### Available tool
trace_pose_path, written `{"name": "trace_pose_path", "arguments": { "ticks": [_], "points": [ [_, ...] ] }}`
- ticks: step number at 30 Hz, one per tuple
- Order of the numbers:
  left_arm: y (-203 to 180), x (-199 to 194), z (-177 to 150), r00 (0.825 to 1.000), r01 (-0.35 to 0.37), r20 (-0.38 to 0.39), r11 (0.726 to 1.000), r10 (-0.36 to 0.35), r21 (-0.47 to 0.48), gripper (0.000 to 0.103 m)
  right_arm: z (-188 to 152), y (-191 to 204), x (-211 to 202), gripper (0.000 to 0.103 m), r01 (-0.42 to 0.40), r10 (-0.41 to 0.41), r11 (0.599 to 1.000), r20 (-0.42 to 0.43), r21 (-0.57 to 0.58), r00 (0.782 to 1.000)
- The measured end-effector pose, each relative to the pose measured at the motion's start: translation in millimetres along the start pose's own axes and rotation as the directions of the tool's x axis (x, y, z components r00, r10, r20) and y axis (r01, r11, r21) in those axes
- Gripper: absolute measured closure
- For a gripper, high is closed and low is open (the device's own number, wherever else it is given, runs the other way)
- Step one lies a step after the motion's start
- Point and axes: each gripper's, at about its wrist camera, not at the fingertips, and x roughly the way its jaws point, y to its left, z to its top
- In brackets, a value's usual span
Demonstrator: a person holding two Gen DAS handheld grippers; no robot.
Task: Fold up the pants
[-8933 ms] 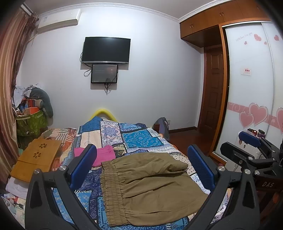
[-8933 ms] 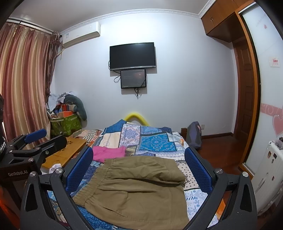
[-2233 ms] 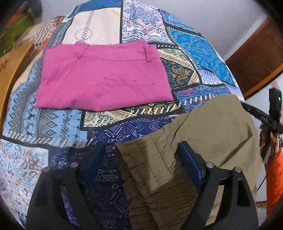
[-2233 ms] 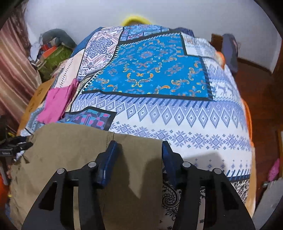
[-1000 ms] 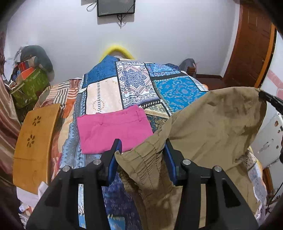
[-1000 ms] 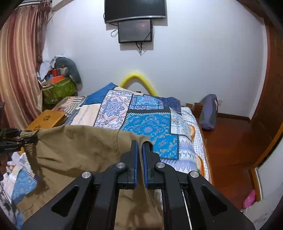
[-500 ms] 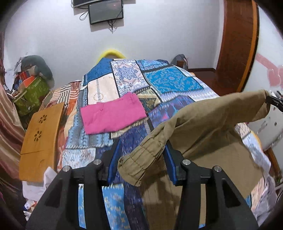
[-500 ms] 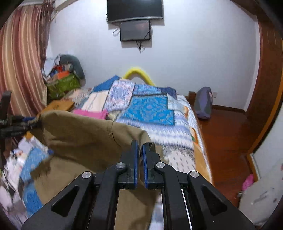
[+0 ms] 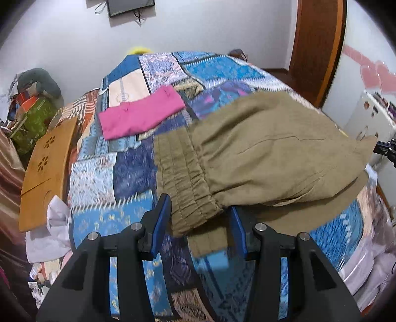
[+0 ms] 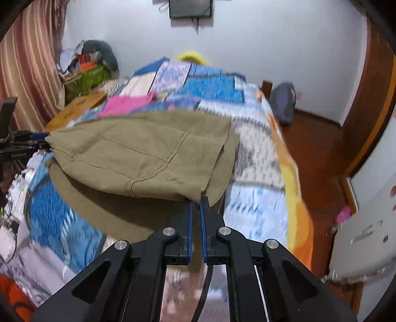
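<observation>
bed [image 9: 104, 218]: patchwork quilt, blue, white and cream panels, fills most of both views; far end meets a white wall
khaki pants [image 9: 267, 153]: spread across the near part of the bed, doubled over so an upper layer lies on a lower one; the lower layer shows along the near edge; held at both near corners, the rest resting on the quilt
pants waistband: gathered elastic band runs toward the left wrist camera, its near end bunched between the left gripper's pads
pants pocket seam [image 10: 158, 158]: stitched outline visible on the top layer in the right wrist view
wooden board [image 9: 47, 163]: light brown with flower cut-outs, beside the bed's left edge
pink garment [image 9: 141, 112]: folded flat on the quilt, beyond the khaki pants, apart from them
left gripper [image 9: 199, 223]: part-way apart, blue pads clamped on the thick waistband end
right gripper [image 10: 196, 210]: jaws squeezed nearly together, pinching a thin corner of the pants' top layer at the fingertips
wardrobe door frame [image 9: 319, 44]: brown wood, right of the bed
dark bag [image 10: 283, 102]: on the wooden floor by the far wall, right of the bed
wall screen [image 10: 190, 8]: dark, mounted high on the far wall, partly cut off
</observation>
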Motion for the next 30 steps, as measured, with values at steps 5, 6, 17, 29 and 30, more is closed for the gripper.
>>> {"name": "trace_pose_path", "arguments": {
  "ticks": [5, 6, 17, 29, 30],
  "points": [
    [-1, -3, -17, 1.000, -0.009, -0.020, 1.000, 0.009, 0.005, 0.056, -23, 10, -2, 0.098, 0.008, -0.008, 1.000, -0.027, 0.003, 1.000],
    [0, -6, -18, 1.000, -0.010, -0.016, 1.000, 0.010, 0.003, 0.056, -26, 10, -5, 0.097, 0.006, -0.005, 1.000, -0.027, 0.015, 1.000],
    [-36, -40, 4, 0.999, -0.006, 0.049, 0.986, -0.002, 0.168, 0.052, -11, 36, -42, 0.065, -0.048, 0.047, 0.999, 0.104, 0.004, 0.993],
    [-93, 5, 1, 0.999, -0.036, -0.018, 0.925, 0.047, 0.378, 0.041, -5, 89, -6, 0.057, -0.159, 0.163, 0.986, 0.078, -0.054, 0.984],
    [-92, 5, 3, 0.999, -0.025, -0.021, 0.928, 0.036, 0.373, 0.041, -6, 96, -2, 0.057, -0.170, 0.174, 0.983, 0.070, -0.064, 0.982]
  ]
}}
